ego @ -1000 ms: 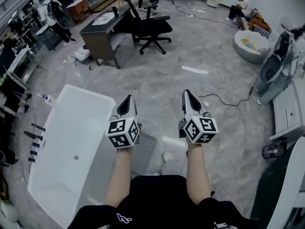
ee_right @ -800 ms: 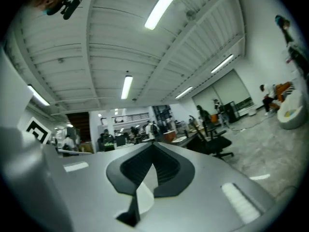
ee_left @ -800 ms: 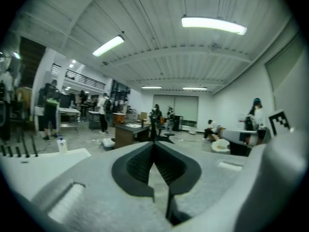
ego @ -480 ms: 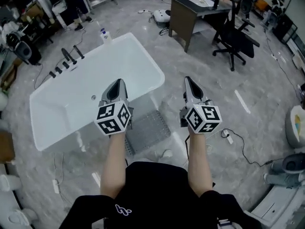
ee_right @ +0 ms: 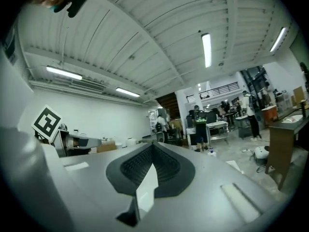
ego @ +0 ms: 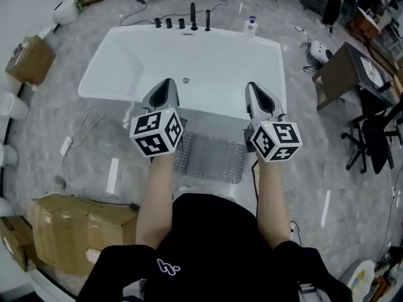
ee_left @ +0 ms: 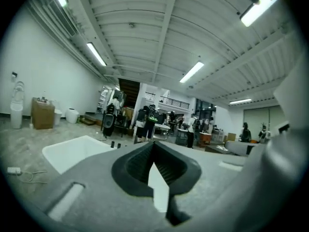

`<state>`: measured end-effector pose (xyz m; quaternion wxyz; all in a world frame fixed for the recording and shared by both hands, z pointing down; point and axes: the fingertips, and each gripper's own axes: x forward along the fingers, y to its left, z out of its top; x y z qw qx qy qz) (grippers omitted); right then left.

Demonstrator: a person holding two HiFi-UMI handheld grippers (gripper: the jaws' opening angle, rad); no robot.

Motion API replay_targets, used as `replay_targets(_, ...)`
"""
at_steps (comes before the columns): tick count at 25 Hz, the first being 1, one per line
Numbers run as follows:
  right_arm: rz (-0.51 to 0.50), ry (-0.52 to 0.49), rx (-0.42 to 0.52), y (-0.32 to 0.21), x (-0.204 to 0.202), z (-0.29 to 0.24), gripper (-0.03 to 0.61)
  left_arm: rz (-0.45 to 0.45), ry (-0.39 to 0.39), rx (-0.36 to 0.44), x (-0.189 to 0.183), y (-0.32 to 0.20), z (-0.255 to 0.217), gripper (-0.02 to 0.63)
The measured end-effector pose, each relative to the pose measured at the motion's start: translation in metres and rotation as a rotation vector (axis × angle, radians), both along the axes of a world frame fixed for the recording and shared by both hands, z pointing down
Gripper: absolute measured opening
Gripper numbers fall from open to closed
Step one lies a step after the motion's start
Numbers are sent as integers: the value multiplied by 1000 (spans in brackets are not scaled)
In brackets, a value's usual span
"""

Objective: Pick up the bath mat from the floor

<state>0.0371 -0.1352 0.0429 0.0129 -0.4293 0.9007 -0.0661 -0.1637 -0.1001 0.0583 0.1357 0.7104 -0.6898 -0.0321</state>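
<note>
On the floor by the tub: a grey, knobbly bath mat (ego: 211,158) lies flat on the marble-look floor, its far edge just beside the tub's near wall.
Mat and arms: it shows between the person's two bare forearms; its left end is partly covered by the left marker cube (ego: 156,133).
Left tongs: the left gripper (ego: 165,82) is held up in the air and points forward over the tub's near side, well apart from the mat.
Left tongs, state: in its own view the left gripper's (ee_left: 153,145) jaws are pressed together with nothing between them.
Right tongs: the right gripper (ego: 252,87) is level with the left and parallel to it, with its marker cube (ego: 276,141) at the rear.
Right tongs, state: in its own view the right gripper's (ee_right: 153,145) jaws are pressed together on nothing.
Tub: a white bathtub (ego: 126,55) stands crosswise ahead, with its drain (ego: 185,80) near the middle.
Far rim: a row of black taps (ego: 182,24) and a small bottle (ego: 251,25) stand there.
Left side: a cardboard box (ego: 82,231) sits near the person, another box (ego: 30,58) sits farther off, and a white cable (ego: 66,145) trails between them.
Right side: a dark desk (ego: 349,74) and a black office chair (ego: 378,137).
Far room: the left gripper view shows people standing at tables, too small to tell more.
</note>
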Motion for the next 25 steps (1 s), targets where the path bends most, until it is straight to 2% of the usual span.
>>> replay_targets(3, -91, 39, 6, 2, -52, 5, 6, -67, 30, -3, -35, 16, 13, -1)
replay_targets(6, -130, 65, -11, 14, -90, 17, 6, -100, 52, -32, -68, 35, 31, -1)
replay_targets(10, -120, 90, -32, 29, -121, 29, 6, -105, 69, -72, -106, 54, 52, -1)
replay_targets(13, -63, 105, -68, 35, -122, 46, 6, -68, 60, -119, -119, 58, 71, -2)
replay_targets(18, 42, 145, -128, 40, -112, 83, 6, 23, 63, -191, -114, 45, 107, -1)
replay_targets(22, 88, 171, -180, 51, -103, 109, 6, 122, 55, -252, -87, 36, 134, 0)
replay_targets(25, 129, 168, -233, 51, -80, 128, 6, 173, 49, -302, -64, 30, 153, -2)
